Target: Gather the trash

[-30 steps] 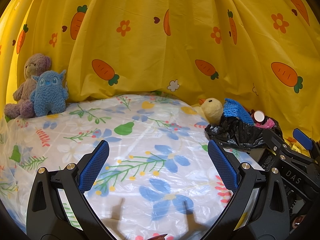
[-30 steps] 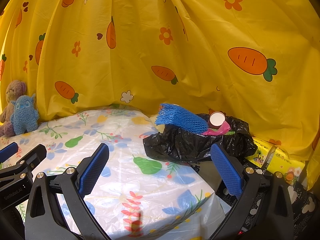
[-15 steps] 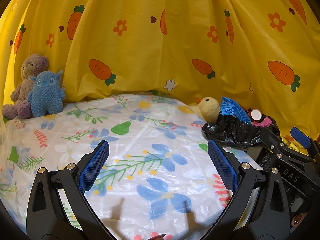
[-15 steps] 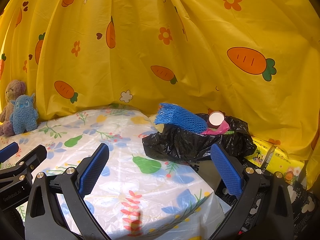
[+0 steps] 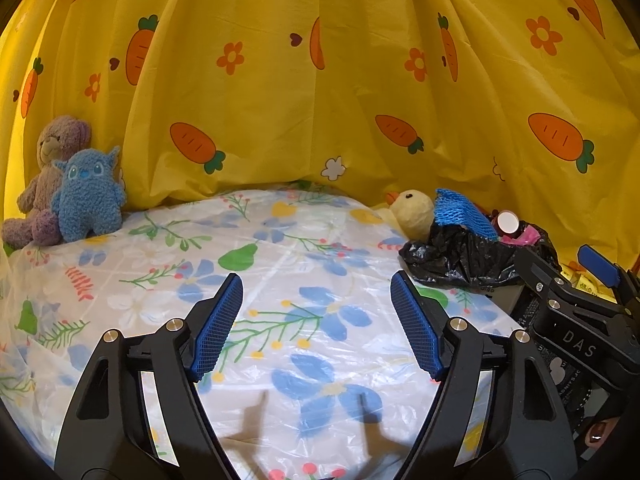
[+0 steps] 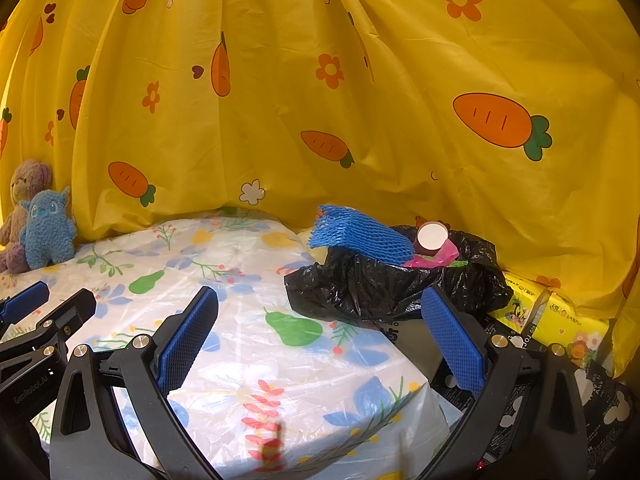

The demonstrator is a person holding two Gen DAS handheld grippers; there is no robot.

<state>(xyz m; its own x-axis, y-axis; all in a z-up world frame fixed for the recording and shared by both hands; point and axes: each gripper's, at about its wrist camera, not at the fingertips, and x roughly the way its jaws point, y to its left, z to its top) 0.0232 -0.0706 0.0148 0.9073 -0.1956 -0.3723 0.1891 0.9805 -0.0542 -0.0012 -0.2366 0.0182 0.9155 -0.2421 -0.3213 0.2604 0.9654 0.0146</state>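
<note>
Curtain (image 6: 360, 80), yellow with carrots, hides everything behind the table (image 5: 280, 272). Black trash bag (image 6: 384, 284) sits off the table's right edge, its base out of sight; blue foam net (image 6: 360, 236), a white-capped item (image 6: 432, 236) and pink scraps poke out, the rest unreadable. Left gripper (image 5: 316, 320) and right gripper (image 6: 320, 336) both hover released, holding nothing. Two plush toys (image 5: 68, 196) at far-left corner; yellow duck (image 5: 412, 212) half-hidden behind the bag.

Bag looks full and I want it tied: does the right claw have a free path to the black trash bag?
Probably yes: the open right claw faces the black trash bag, with nothing between them.
</note>
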